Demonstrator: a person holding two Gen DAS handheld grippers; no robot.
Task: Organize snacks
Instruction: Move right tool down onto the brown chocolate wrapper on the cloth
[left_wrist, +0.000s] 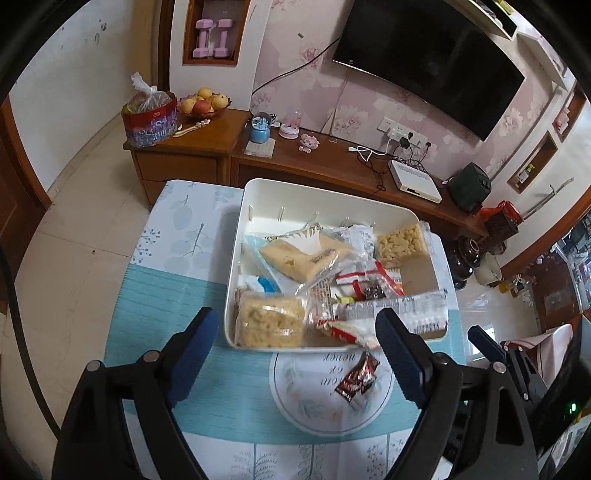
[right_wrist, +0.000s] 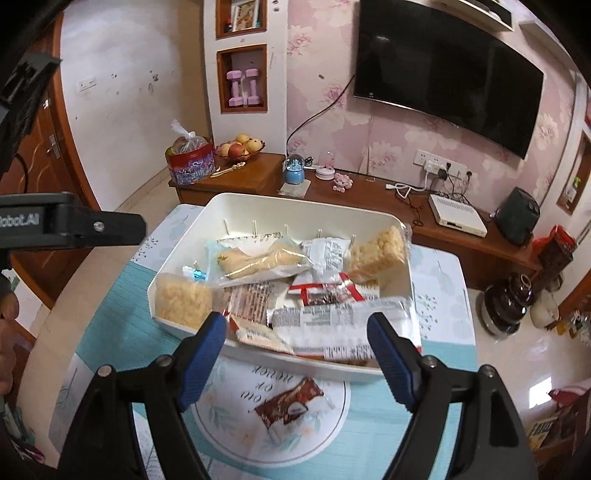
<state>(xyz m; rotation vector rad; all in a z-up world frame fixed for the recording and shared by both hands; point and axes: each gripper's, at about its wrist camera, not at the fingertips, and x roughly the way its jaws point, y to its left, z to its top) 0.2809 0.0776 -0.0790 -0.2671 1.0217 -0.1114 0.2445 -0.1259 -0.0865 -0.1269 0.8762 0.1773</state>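
A white tray (left_wrist: 314, 199) (right_wrist: 295, 214) sits on the table, holding several wrapped snacks. Among them are two puffed-rice blocks (left_wrist: 267, 325) (right_wrist: 183, 299), a yellow cake packet (left_wrist: 303, 258) and a long silver wrapper (left_wrist: 399, 308) (right_wrist: 332, 321) by the near rim. One brown chocolate packet (left_wrist: 358, 376) (right_wrist: 290, 404) lies alone on the round print of the tablecloth, just in front of the tray. My left gripper (left_wrist: 295, 321) hovers open over the tray's near edge, nothing between its blue pads. My right gripper (right_wrist: 295, 325) is open too, over the same edge, empty.
The table has a teal and leaf-print cloth (left_wrist: 166, 295); its edges drop to a tiled floor left and right. Behind stands a wooden TV cabinet (left_wrist: 332, 166) with a fruit bowl (left_wrist: 203, 105), a red bag (left_wrist: 149, 118) and a white box (left_wrist: 415, 177). A person's hand (right_wrist: 7, 332) shows at the left.
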